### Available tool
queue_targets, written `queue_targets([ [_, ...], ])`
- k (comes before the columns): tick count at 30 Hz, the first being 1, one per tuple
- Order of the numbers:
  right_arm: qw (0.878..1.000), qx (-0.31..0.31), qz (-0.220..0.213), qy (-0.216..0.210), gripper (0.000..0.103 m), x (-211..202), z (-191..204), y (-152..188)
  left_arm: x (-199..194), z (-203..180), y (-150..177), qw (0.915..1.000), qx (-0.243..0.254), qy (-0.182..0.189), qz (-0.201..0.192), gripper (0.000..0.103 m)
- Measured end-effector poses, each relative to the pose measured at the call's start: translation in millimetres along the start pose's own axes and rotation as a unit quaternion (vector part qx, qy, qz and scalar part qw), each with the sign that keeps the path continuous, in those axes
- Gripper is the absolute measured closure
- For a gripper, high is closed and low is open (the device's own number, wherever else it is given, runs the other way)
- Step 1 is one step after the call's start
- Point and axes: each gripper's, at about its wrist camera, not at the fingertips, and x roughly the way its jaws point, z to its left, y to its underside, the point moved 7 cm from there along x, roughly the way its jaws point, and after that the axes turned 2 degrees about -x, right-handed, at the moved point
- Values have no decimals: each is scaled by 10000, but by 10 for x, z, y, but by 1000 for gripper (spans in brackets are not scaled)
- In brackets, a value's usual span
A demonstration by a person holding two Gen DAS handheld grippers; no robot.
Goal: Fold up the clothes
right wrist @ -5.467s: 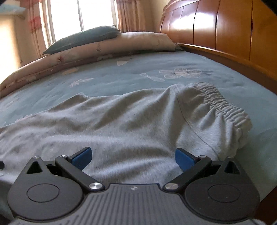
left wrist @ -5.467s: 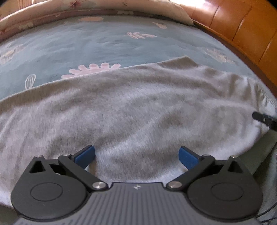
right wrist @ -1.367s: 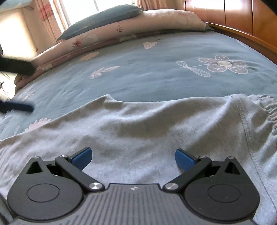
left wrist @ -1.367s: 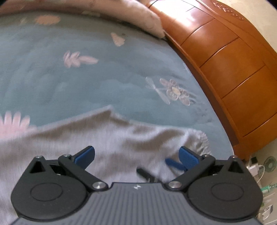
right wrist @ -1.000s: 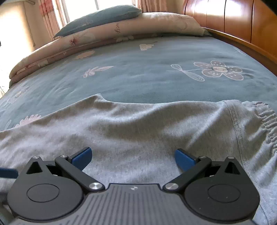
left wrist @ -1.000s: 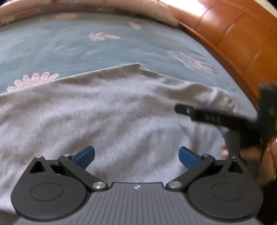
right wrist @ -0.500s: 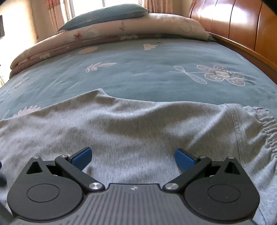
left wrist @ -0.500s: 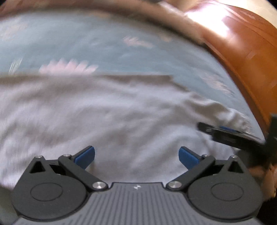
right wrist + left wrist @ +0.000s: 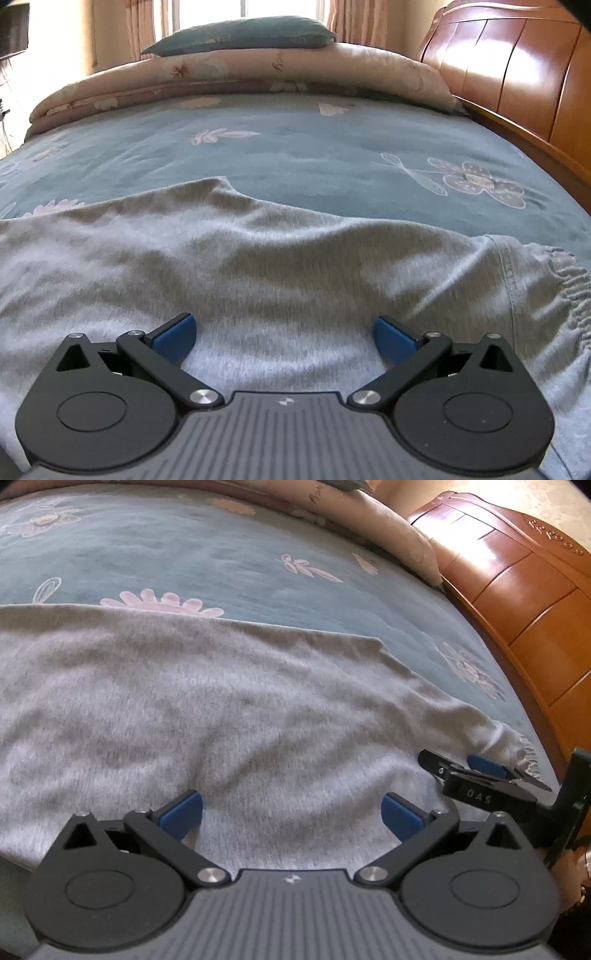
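Grey sweatpants lie spread flat across the blue flowered bedspread. Their gathered elastic waistband sits at the right end. My left gripper hovers open over the near edge of the grey fabric, nothing between its blue pads. My right gripper is also open just above the cloth, left of the waistband. In the left wrist view the right gripper shows at the right, over the waistband end, with a hand behind it.
A wooden headboard runs along the right side of the bed. A folded floral quilt with a dark pillow on top lies at the far end. The blue bedspread stretches bare beyond the pants.
The left gripper swung left along the pants and its view steadied after blur. The right gripper stayed over the cloth near the waistband. Both stayed open.
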Motion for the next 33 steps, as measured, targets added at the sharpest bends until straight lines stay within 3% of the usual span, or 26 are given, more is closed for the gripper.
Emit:
queue_targets([
  [3,9989,270,362,-160,0,-152,-10,-20,-5,6,14,10000,61,73,9,1],
  [7,9966,681,56,-462,0,-491,45,-6,-21,10,41,9997,178,167,-57,1],
  [11,9974,415,566,-185,0,-426,200,219,-30,-9,68,9988,443,216,-61,1],
  [16,9989,21,424,190,0,-515,323,338,-66,18,95,9975,569,410,-98,1],
  [19,9988,44,438,224,0,-628,330,336,-139,7,143,9974,680,247,29,1],
  [23,9992,-345,94,169,0,-788,413,320,-136,-9,276,9902,1383,-174,21,1],
  [25,9979,-472,366,231,0,-682,425,391,-147,7,310,9893,1450,-155,-31,1],
  [29,9995,-53,290,96,0,-645,360,473,-234,57,381,9884,1514,-130,-31,1],
  [33,9995,-100,289,110,0,-663,376,480,-432,250,224,9903,1279,-290,-456,1],
])
